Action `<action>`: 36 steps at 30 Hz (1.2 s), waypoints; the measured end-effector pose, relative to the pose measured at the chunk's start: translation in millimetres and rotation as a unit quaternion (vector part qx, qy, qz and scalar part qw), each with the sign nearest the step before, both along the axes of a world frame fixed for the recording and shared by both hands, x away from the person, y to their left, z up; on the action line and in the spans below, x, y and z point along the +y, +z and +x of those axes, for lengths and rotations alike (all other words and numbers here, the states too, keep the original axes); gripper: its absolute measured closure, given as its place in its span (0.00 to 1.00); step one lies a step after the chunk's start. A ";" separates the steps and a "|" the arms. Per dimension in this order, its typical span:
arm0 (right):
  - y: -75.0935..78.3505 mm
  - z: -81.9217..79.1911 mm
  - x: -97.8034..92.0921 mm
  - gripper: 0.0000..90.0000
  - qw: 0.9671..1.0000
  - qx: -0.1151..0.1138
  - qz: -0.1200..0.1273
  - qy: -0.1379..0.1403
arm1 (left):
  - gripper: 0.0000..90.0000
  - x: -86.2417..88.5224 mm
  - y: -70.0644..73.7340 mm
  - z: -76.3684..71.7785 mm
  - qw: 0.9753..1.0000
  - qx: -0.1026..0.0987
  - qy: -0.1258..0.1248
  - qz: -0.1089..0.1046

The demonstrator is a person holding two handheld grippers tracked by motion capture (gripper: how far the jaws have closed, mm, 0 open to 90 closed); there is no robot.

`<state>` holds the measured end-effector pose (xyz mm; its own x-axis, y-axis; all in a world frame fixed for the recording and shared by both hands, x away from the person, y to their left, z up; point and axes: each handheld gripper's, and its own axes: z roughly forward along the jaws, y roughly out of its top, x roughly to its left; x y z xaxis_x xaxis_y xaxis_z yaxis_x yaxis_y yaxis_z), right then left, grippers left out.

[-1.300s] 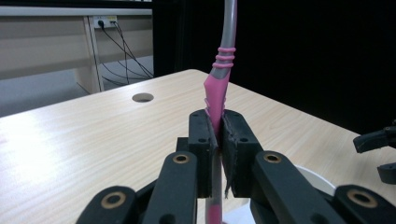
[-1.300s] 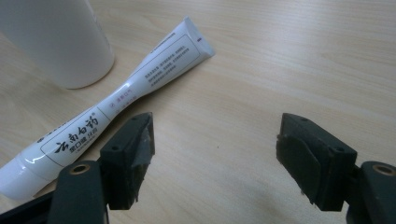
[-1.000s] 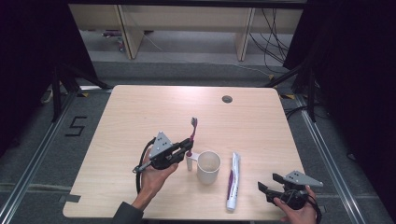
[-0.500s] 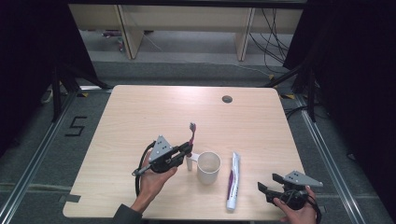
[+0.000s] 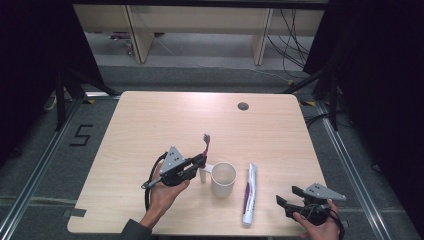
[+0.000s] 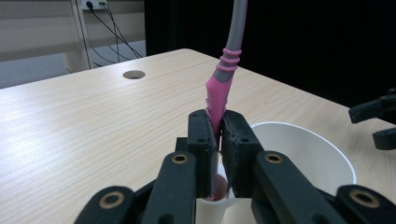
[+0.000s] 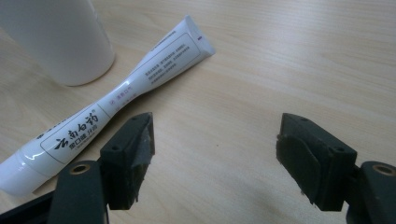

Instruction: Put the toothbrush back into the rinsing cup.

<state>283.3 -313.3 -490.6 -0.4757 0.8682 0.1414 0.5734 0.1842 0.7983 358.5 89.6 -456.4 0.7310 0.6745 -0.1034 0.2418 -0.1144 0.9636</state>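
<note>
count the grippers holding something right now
1. The left gripper is shut on the pink toothbrush, beside the white cup. The right gripper hangs open and empty near the table's front right corner, right of the toothpaste tube.

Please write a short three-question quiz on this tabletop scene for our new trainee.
1. What does the left gripper hold?
2. True or false: the right gripper is shut on the toothpaste tube.
3. The white cup stands: A) between the toothbrush and the tube, B) beside the table's cable hole.

Key: 1. The toothbrush, clamped by its pink handle. 2. False; its jaws stand open, beside the tube. 3. A.
</note>
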 end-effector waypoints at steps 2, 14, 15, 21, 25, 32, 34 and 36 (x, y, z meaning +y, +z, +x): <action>-0.1 0.0 0.1 0.32 1.000 0.000 0.000 0.000 | 0.91 -0.3 -1.8 -0.3 1.000 0.003 0.000 0.003; -0.5 0.5 0.2 0.32 1.000 -0.003 -0.006 -0.002 | 0.91 0.7 -8.5 -1.8 1.000 0.010 0.002 0.008; -0.2 0.2 -0.1 0.32 1.000 -0.002 -0.004 0.000 | 0.91 0.8 -9.0 -1.9 1.000 0.010 0.002 0.008; 0.6 -0.2 -0.4 0.32 1.000 0.005 -0.004 -0.001 | 0.90 0.9 -11.2 -2.5 1.000 0.015 0.000 0.015; 0.8 -0.6 -0.2 0.32 1.000 0.007 0.000 -0.001 | 0.89 0.9 -12.0 -2.6 1.000 0.016 -0.003 0.009; 0.8 -0.6 -0.3 0.32 1.000 0.002 0.003 0.000 | 0.87 1.4 -10.8 -4.2 1.000 0.017 -0.002 0.018; 0.8 -0.6 -0.2 0.32 1.000 0.002 0.003 -0.001 | 0.85 1.8 -10.2 -4.8 1.000 0.018 -0.001 0.018; 0.8 -0.6 -0.3 0.32 1.000 0.002 0.004 -0.001 | 0.83 2.6 -9.3 -5.5 1.000 0.015 0.001 0.018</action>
<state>282.6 -313.6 -489.8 -0.4738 0.8677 0.1502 0.5776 0.1774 0.7968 353.0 92.2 -465.6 0.7272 0.6790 -0.1008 0.2702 -0.1482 0.9513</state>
